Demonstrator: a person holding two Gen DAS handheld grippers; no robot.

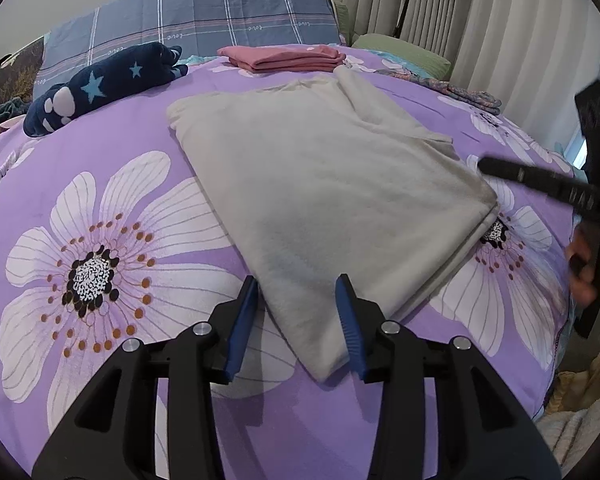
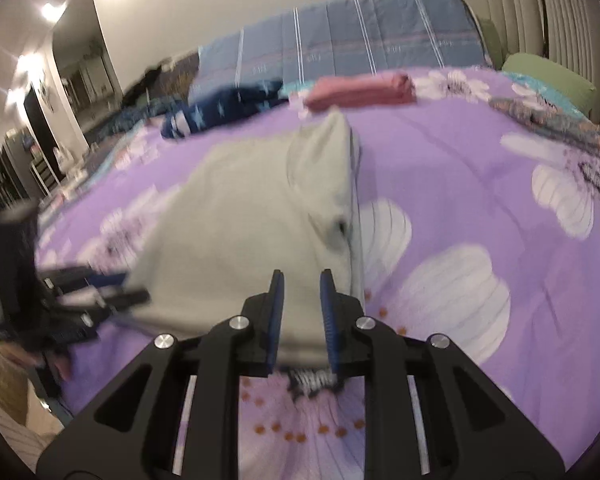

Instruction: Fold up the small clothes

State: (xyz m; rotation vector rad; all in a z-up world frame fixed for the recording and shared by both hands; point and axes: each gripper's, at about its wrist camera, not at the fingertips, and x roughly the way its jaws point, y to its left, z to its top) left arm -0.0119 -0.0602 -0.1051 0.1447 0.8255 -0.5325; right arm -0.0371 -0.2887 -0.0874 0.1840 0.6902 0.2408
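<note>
Centrally, one folded pale grey garment, layered edges showing, lies on the purple floral bed; left tool open astride its near corner; right tool blurred, grip undeterminable.

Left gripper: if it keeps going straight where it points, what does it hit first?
Most likely the near corner of the folded light grey cloth garment, which already lies between the open fingers of the left gripper. Below it is the purple flowered bedspread; depth is uncertain.

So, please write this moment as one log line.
step: folding | item: grey garment flat on bed | done: pink pile
</note>
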